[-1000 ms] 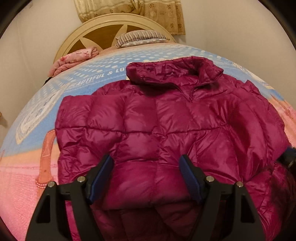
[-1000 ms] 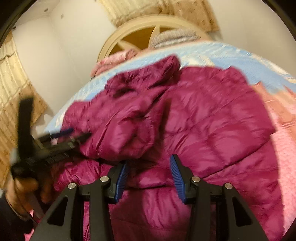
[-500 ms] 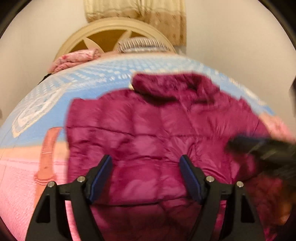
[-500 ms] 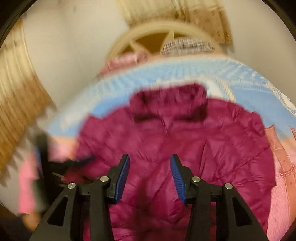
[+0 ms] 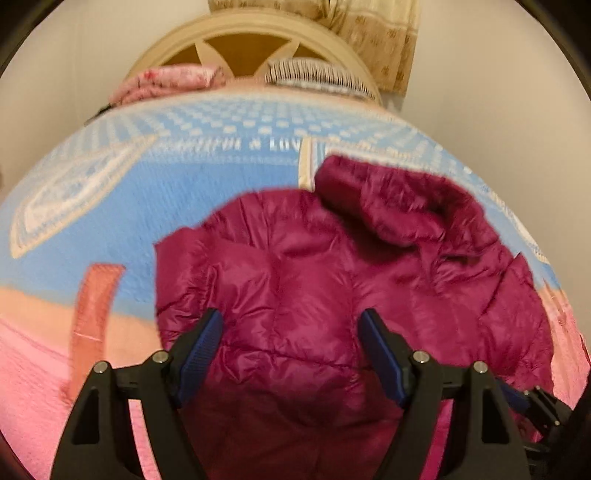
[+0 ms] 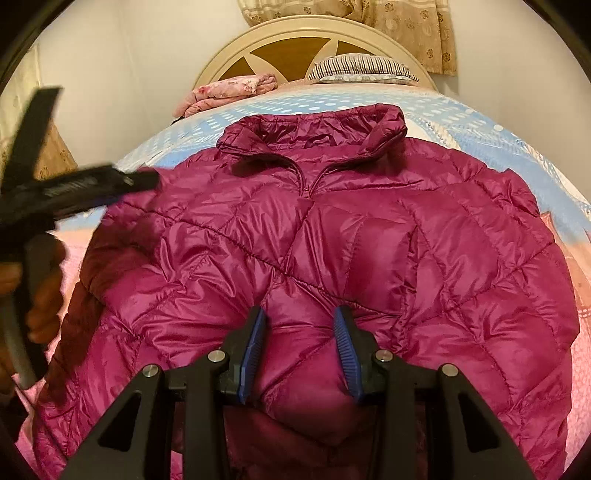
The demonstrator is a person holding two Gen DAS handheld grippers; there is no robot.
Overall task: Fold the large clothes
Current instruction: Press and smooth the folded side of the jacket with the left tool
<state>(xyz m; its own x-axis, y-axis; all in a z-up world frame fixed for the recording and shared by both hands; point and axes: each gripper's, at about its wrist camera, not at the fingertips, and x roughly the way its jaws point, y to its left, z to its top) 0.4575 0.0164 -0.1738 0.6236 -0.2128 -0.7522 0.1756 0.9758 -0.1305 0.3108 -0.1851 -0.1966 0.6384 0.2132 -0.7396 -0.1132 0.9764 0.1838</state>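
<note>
Your jacket (image 6: 332,236), a magenta quilted puffer, lies front-up on the bed (image 6: 461,122). Its collar (image 6: 314,133) points at the headboard (image 6: 314,40) and its hem is toward the foot edge, nearest you. The zip looks shut up to the neck. Both sleeves seem already tucked across the body, so the shape is compact, likely to make the next fold simple. That is a judgement, since the sleeve ends are hard to trace.

Your right gripper (image 6: 300,347) hangs over the lower middle of the jacket, jaws apart, with nothing between them. It is centred on the zip line, probably to take the hem.

Your left gripper (image 5: 291,350) hangs over the jacket's left lower part, jaws wide apart and empty. In the right view it shows blurred at the left edge (image 6: 85,184), off the jacket's left shoulder, your hand (image 6: 40,295) on its handle.

Next step is likely a hem grab and a fold up toward the collar. The fabric is slick and puffy, so it may slip or spring back.

Pink bedding (image 6: 229,90) and a striped pillow (image 6: 362,68) sit at the head edge, well apart from the jacket. A curtain (image 6: 369,22) hangs behind the headboard.
</note>
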